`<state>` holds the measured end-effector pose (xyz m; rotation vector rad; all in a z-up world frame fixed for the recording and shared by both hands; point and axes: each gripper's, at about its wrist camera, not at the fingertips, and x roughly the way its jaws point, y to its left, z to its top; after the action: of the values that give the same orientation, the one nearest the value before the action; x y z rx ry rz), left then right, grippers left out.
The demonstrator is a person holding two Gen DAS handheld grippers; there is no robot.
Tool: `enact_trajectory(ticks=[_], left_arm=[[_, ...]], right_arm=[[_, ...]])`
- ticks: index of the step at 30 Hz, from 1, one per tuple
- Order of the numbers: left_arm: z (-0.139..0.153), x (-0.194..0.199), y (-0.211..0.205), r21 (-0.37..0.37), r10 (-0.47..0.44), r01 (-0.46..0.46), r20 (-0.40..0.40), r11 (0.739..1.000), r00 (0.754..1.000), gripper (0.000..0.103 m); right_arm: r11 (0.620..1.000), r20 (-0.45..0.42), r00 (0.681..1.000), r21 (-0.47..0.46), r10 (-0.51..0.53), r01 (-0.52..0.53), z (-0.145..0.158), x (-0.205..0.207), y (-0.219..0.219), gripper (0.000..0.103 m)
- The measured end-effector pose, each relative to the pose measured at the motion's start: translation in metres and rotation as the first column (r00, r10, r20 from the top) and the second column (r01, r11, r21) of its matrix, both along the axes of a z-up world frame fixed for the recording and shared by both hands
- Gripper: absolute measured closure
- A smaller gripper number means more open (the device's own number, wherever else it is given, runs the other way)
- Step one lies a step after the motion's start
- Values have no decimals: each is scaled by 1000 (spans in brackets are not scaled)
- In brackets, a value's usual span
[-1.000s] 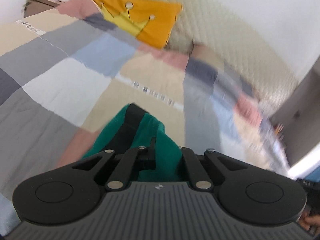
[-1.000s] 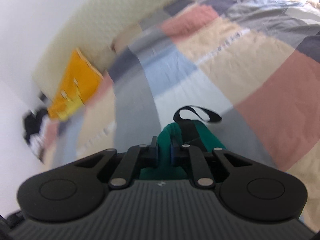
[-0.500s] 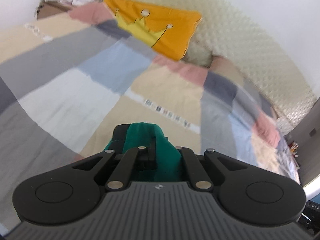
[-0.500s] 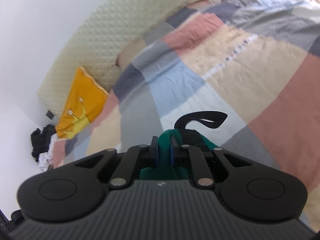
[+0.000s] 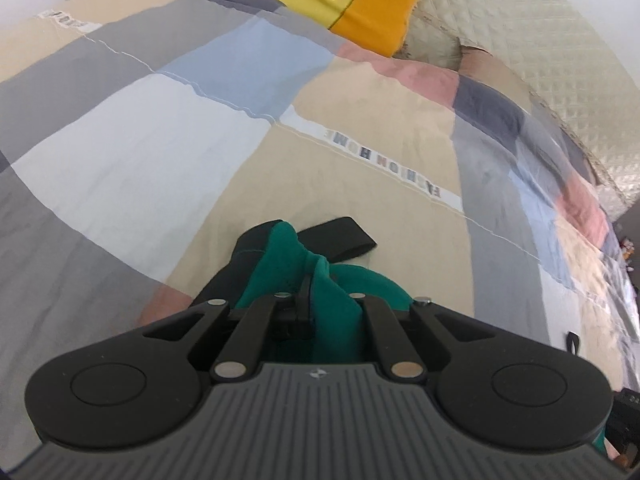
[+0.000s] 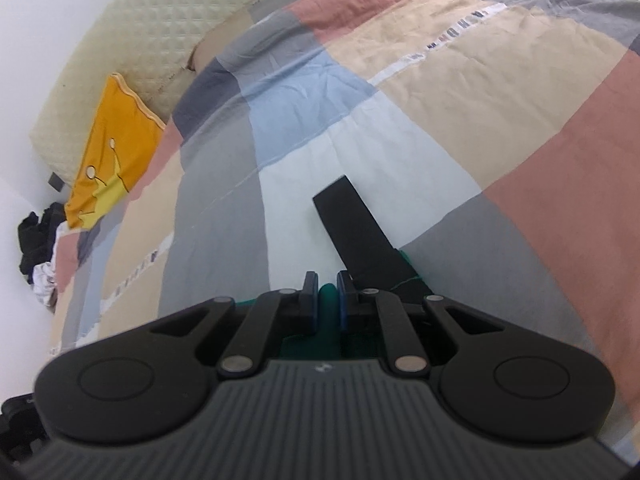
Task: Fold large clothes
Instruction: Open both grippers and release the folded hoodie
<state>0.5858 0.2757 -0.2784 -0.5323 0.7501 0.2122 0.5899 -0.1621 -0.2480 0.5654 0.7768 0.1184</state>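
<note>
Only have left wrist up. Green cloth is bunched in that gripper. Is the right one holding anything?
Observer: Yes. The right gripper is shut on a fold of the green cloth, pinched between its blue pads.
Operator: Any strap on that side?
Observer: A flat black strap runs out from the cloth and lies on the bedspread's white patch.
Operator: Anything else past the yellow pillow?
Observer: Right wrist view shows a pile of dark and white clothes beyond it, at the bed's edge.

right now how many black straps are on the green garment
2: one black strap lies on the beige patch beyond the left gripper, another on the white patch beyond the right gripper. More may be hidden.
</note>
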Motion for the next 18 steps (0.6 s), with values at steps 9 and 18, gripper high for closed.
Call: enact_trajectory(ticks=[9, 18], left_arm=[[40, -39, -11, 23, -71, 70, 43, 997, 997, 53], [90, -118, -48, 186, -177, 151, 133, 971, 975, 50]], right_arm=[[995, 68, 996, -79, 58, -53, 43, -29, 7, 49], [984, 170, 978, -155, 117, -91, 94, -94, 7, 33]])
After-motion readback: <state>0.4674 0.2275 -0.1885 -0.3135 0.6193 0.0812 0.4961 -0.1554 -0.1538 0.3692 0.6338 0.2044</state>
